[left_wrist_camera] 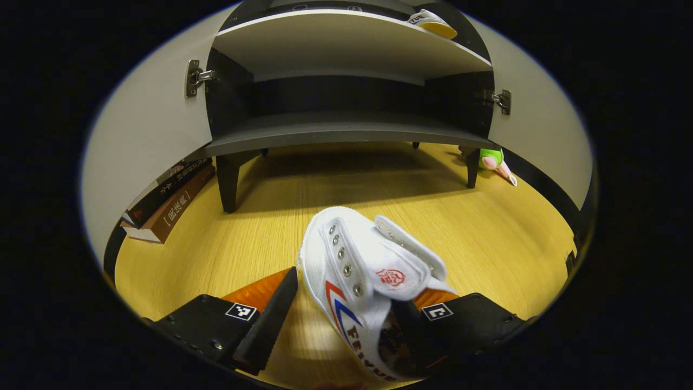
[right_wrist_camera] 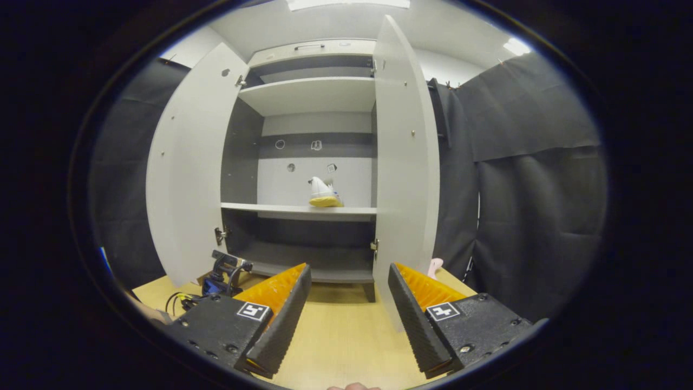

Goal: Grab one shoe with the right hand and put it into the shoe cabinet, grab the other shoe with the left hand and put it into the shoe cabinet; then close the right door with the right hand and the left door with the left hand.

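Observation:
A white shoe [left_wrist_camera: 373, 276] with red and blue stripes lies on the wooden floor between the fingers of my left gripper [left_wrist_camera: 354, 284]. It leans against the right-hand finger, with a gap to the left-hand finger [left_wrist_camera: 270, 319], so the gripper stands open. Ahead is the shoe cabinet [left_wrist_camera: 335, 132], low and close, both doors swung wide. The other white shoe [right_wrist_camera: 324, 194], with a yellow sole, rests on the middle shelf [right_wrist_camera: 298, 208]; its toe [left_wrist_camera: 433, 21] peeks over the shelf edge. My right gripper [right_wrist_camera: 349, 269] hangs open and holds nothing, farther back from the cabinet [right_wrist_camera: 314, 162].
The right door [right_wrist_camera: 406, 162] juts out toward my right gripper; the left door [right_wrist_camera: 187, 173] swings out wide. Books [left_wrist_camera: 168, 203] lie under the left door. A green and pink toy [left_wrist_camera: 494, 160] sits by the cabinet's right leg. A dark device with cables [right_wrist_camera: 224, 273] sits near the left door.

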`<state>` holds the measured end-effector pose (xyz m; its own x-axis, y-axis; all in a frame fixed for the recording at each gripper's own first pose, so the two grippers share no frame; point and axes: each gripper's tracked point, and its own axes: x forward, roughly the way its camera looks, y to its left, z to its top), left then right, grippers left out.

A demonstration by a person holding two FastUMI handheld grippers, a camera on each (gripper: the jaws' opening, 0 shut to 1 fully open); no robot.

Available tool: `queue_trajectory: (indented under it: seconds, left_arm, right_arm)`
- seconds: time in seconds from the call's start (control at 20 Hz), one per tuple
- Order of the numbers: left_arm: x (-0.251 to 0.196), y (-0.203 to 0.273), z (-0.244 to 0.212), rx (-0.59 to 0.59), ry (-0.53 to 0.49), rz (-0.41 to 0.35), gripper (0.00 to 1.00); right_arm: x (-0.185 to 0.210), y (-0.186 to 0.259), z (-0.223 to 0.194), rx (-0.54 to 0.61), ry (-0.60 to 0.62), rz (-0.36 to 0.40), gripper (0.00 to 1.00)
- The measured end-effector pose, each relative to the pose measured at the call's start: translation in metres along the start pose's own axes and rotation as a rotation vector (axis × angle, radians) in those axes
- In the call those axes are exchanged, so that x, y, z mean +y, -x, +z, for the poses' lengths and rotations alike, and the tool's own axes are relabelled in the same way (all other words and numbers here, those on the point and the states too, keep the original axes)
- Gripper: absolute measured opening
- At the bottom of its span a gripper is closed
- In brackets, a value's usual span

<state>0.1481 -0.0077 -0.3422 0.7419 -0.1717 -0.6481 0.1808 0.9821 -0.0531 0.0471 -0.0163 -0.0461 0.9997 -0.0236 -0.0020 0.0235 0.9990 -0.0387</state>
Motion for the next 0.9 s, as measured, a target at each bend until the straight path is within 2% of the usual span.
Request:
queue_trajectory:
  seconds: [0.05,0.15,0.2,0.25,0.3,0.35,0.4,0.45,0.55,0.7,0.9]
  left_arm:
    - [0.0,-0.002,0.001,-0.008,0.002,-0.001,0.98]
    - [0.001,-0.001,0.004,-0.029,-0.007,0.005,0.95]
    - [0.006,0.001,0.007,-0.047,-0.016,0.034,0.94]
    - [0.015,0.004,0.015,-0.089,-0.04,0.087,0.98]
    - [0.018,0.008,0.027,-0.143,-0.055,0.107,0.89]
    - [0.02,0.008,0.032,-0.155,-0.056,0.124,0.55]
    - [0.024,0.009,0.034,-0.156,-0.062,0.144,0.28]
    - [0.025,0.01,0.03,-0.152,-0.058,0.145,0.14]
    - [0.021,0.031,0.041,-0.163,0.009,0.105,0.03]
    - [0.017,0.097,0.09,-0.282,0.081,0.087,0.01]
    - [0.002,0.187,0.162,-0.402,0.044,0.085,0.01]
  right_arm:
    - [0.0,-0.002,-0.001,0.004,0.001,-0.001,0.91]
    - [0.001,-0.005,-0.003,0.014,0.004,-0.001,0.9]
    - [0.001,-0.006,-0.005,0.02,0.005,-0.001,0.9]
    - [0.002,-0.007,-0.006,0.025,0.005,0.001,0.9]
    - [0.003,-0.007,-0.007,0.029,0.005,0.002,0.91]
    - [0.004,-0.007,-0.008,0.031,0.006,0.003,0.91]
    - [0.005,-0.007,-0.008,0.032,0.009,0.005,0.91]
    - [0.007,-0.006,-0.008,0.031,0.012,0.008,0.91]
    - [0.011,-0.005,-0.005,0.024,0.016,0.019,0.91]
    - [0.017,-0.005,0.002,0.005,0.013,0.037,0.91]
    - [0.033,-0.003,0.011,-0.023,0.009,0.074,0.91]
